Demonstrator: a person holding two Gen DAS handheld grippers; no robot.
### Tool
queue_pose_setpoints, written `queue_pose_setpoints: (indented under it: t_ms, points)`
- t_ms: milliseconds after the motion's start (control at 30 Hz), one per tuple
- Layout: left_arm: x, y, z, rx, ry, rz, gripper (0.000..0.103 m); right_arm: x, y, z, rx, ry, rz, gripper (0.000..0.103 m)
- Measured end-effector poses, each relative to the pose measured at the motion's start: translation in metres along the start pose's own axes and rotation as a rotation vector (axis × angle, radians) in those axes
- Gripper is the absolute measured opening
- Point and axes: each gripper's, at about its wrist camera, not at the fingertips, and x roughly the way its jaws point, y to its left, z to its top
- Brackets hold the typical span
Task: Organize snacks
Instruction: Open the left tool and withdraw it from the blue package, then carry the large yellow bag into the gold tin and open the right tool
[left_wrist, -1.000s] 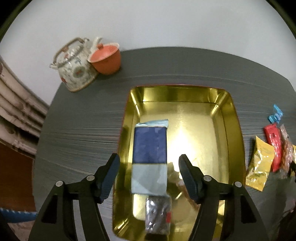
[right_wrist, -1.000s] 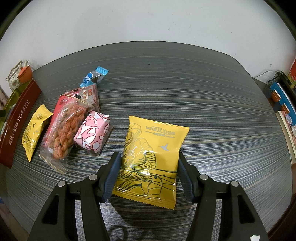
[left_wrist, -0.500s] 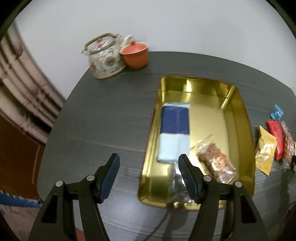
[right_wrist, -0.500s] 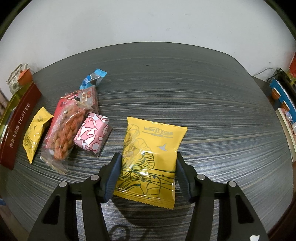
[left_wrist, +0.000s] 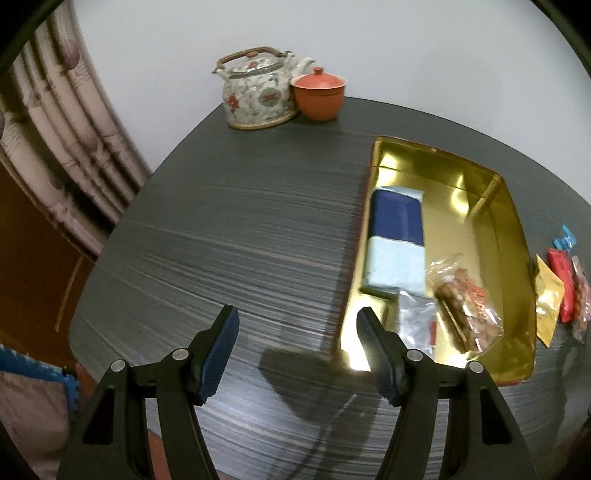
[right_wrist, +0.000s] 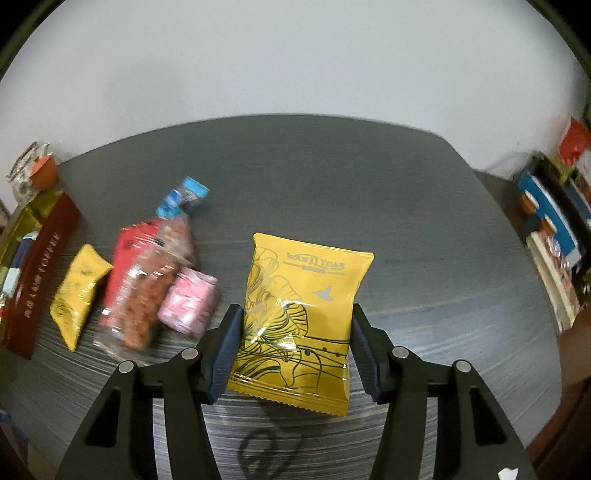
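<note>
Right tongs (right_wrist: 295, 345) bracket the lower half of a large glossy yellow foil snack bag (right_wrist: 301, 321), pads at its edges; whether it's lifted or flat on the dark striped tabletop (right_wrist: 369, 192) can't be told. Risk: slick film could slip or pivot out w/ so shallow a pinch. Left tongs (left_wrist: 297, 350) hang wide, nothing between them, beside the gold-lined rectangular tin (left_wrist: 517, 258). The tin holds a blue-and-pale box, a silver sachet, a clear bag of brown twists. En route: pink wrapped pack (right_wrist: 188, 302), red-and-clear twist bag (right_wrist: 144, 284), small yellow sachet (right_wrist: 77, 295) crowd the tin's side. Floral teapot (left_wrist: 255, 90) & orange lidded cup (left_wrist: 319, 96) stand well apart.
</note>
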Motion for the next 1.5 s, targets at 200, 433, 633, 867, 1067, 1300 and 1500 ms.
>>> queue_pose_setpoints:
  t_ms: [200,433,633,867,1067,1300,1500]
  points:
    - [-0.004,0.017,0.002,-0.052,-0.004,-0.019,0.071,-0.015,0.068,0.016,-0.112,-0.043,0.106,0.052]
    - [-0.004,0.028,0.002,-0.091,-0.001,0.001,0.072,-0.025,0.17,0.024,-0.273,-0.06,0.255,0.052]
    - [-0.004,0.033,0.002,-0.103,-0.002,-0.008,0.072,-0.029,0.251,0.02,-0.407,-0.065,0.355,0.052]
    - [-0.001,0.041,0.002,-0.138,0.014,-0.009,0.072,-0.025,0.307,0.011,-0.51,-0.047,0.391,0.053]
    - [0.001,0.043,0.002,-0.147,0.021,-0.011,0.072,-0.017,0.325,0.009,-0.557,-0.028,0.387,0.053]
    - [0.002,0.041,0.002,-0.143,0.028,-0.014,0.072,-0.007,0.339,0.009,-0.575,-0.016,0.382,0.053]
    - [0.003,0.041,0.002,-0.143,0.03,-0.021,0.072,0.003,0.35,0.002,-0.596,0.015,0.378,0.053]
